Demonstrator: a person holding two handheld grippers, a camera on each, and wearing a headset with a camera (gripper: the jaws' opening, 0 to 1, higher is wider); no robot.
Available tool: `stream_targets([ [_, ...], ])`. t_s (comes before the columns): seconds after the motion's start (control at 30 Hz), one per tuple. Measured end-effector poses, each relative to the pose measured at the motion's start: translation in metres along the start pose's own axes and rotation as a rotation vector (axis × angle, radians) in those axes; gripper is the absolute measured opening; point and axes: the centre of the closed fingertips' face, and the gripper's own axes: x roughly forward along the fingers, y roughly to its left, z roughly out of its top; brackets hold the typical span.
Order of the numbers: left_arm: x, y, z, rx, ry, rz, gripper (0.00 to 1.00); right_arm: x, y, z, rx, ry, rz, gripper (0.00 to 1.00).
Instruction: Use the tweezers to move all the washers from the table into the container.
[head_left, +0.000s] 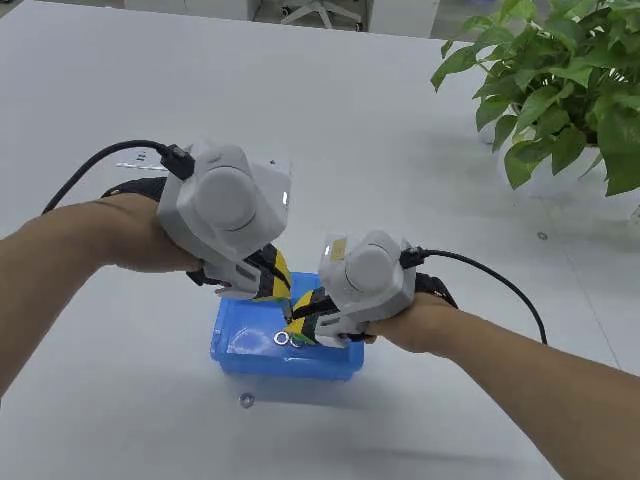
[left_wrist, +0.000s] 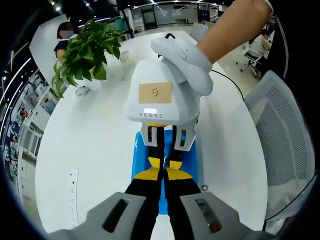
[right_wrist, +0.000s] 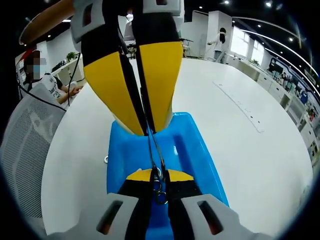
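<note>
Both grippers meet tip to tip over a blue container. My left gripper is shut on thin metal tweezers that run from its yellow jaws to my right gripper. The right jaws are closed around the tweezers' lower end. A small metal ring shows at that spot; whether the tweezers hold it I cannot tell. Washers lie inside the container under the tips. One washer lies on the white table beside the container.
A potted plant stands at the table's far right, with a small round thing on the table in front of it. A mesh chair stands by the table edge. Cables trail from both grippers.
</note>
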Motion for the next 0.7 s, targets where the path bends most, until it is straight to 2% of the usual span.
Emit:
stream_targets([
  [0.43,-0.004,-0.002,0.004,0.006,0.000,0.005,0.06,-0.005,0.003,0.003,-0.009,-0.002,-0.003,0.10],
  [0.7,-0.012,-0.006,0.009,0.013,0.003,0.007,0.06,-0.010,0.008,0.010,-0.015,-0.012,-0.009,0.11],
])
